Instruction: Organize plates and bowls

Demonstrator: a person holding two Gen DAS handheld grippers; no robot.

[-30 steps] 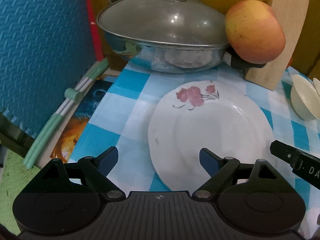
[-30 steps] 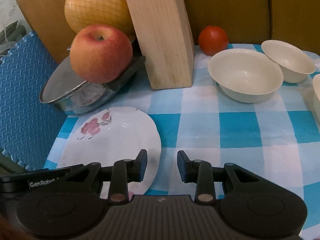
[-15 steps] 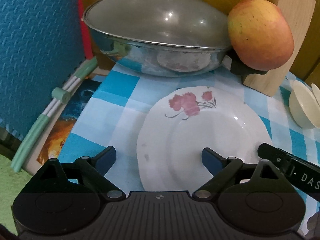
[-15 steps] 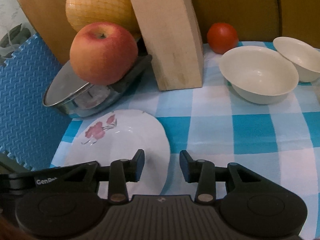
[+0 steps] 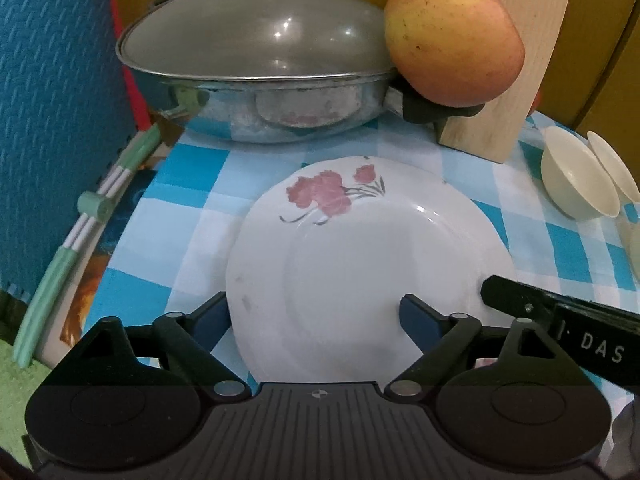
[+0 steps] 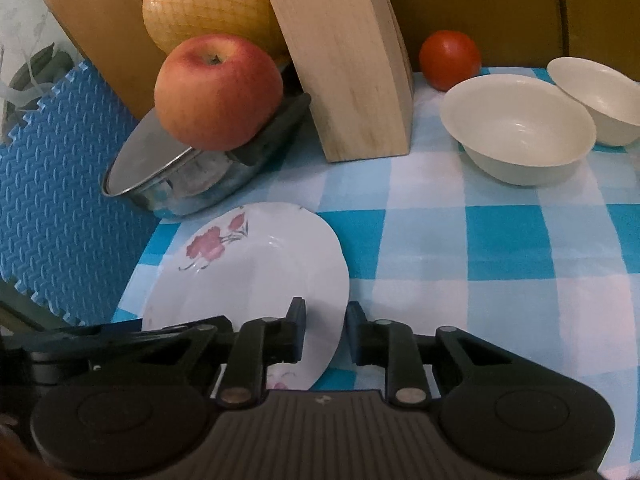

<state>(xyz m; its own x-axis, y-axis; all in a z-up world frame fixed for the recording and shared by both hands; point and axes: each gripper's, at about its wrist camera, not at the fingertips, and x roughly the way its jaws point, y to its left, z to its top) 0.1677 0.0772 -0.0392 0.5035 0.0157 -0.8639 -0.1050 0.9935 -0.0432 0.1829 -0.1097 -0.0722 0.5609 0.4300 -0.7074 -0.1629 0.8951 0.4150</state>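
Now closer, plate (image 5: 360,256) between left gripper (image 5: 316,312) jaws

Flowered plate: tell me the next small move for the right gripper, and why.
Probably shut the right gripper on the plate. Its jaws stand open astride the plate's right rim, one over the plate and one outside it, while the left gripper is open around the near edge.

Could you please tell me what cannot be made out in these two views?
- Left wrist view: near edge of the floral plate, hidden behind the left gripper.
- Both views: the pan's contents, covered by its lid.
- Right wrist view: the farther bowl, cut off by the frame edge.
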